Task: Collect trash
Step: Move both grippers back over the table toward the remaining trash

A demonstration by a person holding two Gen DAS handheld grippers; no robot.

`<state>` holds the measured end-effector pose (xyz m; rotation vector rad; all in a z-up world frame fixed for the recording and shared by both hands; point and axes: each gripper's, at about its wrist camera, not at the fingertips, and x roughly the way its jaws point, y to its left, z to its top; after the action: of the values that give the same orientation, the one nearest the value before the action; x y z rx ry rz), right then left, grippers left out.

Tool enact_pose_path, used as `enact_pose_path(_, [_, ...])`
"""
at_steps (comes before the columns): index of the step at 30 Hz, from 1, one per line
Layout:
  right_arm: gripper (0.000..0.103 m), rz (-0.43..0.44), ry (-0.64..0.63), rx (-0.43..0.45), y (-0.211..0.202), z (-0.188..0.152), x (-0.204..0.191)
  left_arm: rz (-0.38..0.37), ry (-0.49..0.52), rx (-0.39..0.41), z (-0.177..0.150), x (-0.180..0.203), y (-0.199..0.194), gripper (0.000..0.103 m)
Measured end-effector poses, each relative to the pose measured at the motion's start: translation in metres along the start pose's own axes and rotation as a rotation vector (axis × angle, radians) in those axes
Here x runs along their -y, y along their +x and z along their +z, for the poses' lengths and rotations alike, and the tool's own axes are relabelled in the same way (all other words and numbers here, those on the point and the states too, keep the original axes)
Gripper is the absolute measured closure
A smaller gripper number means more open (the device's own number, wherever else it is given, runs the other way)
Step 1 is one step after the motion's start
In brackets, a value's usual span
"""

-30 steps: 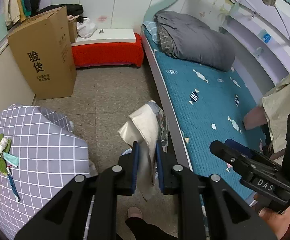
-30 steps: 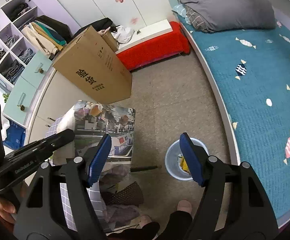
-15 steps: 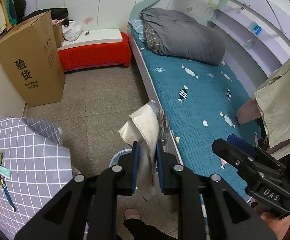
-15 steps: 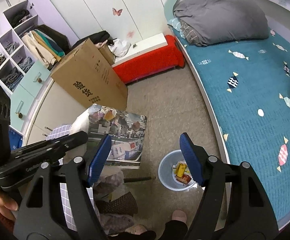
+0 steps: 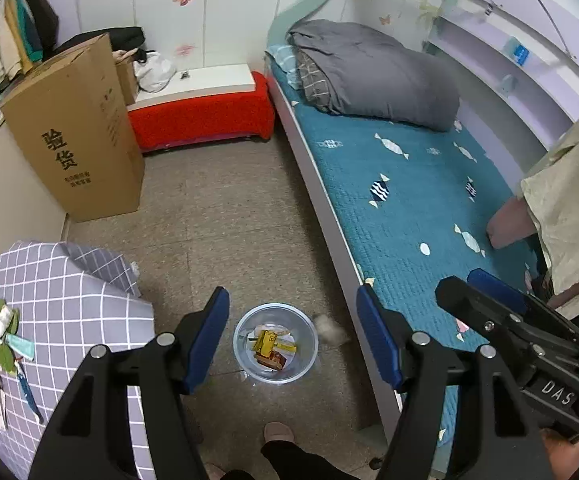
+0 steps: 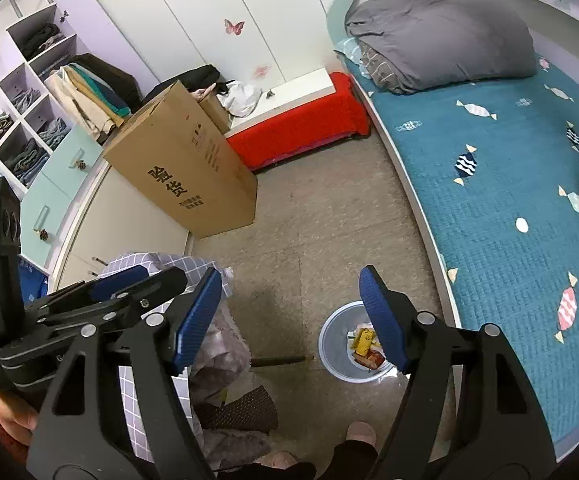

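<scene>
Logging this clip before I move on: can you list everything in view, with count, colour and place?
bin: one, clear plastic, on the floor beside the bed.
wrappers: several, yellow and red, inside the bin.
crumpled scrap: one, grey-white and blurred, at the bin's rim on the bed side.
cardboard box: one large, brown, standing against the cabinet.
bench: one, red with a white top, at the far wall.
bed: one, teal cover with a candy print.
duvet: one, grey, piled at the bed's far end.
checked cloth: one, grey and white, near left.
left gripper: open, empty, over the bin.
right gripper: open, empty.
</scene>
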<state>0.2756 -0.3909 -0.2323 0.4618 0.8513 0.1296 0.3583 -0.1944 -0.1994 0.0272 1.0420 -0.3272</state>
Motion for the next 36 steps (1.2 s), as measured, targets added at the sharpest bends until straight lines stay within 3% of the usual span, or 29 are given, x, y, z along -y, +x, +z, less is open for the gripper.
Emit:
enact_pose_path(11, [0.032, 0.051, -0.059, -0.04, 0.008, -0.012, -0.031, 0.044, -0.068, 0.007, -0.02, -0.027, -0.018, 0.038])
enact_pose_path(17, [0.032, 0.103, -0.118, -0.087, 0.021, -0.022, -0.062, 0.099, -0.134, 0.006, -0.04, -0.06, -0.035, 0.038])
enact_pose_path(29, [0.032, 0.274, -0.332, -0.257, 0.08, -0.074, -0.199, 0.208, -0.437, 0.001, -0.114, -0.201, -0.086, 0.038])
enact_pose_path(36, [0.032, 0.32, -0.401, -0.34, 0.12, -0.114, -0.285, 0.255, -0.531, -0.007, -0.155, -0.292, -0.113, 0.038])
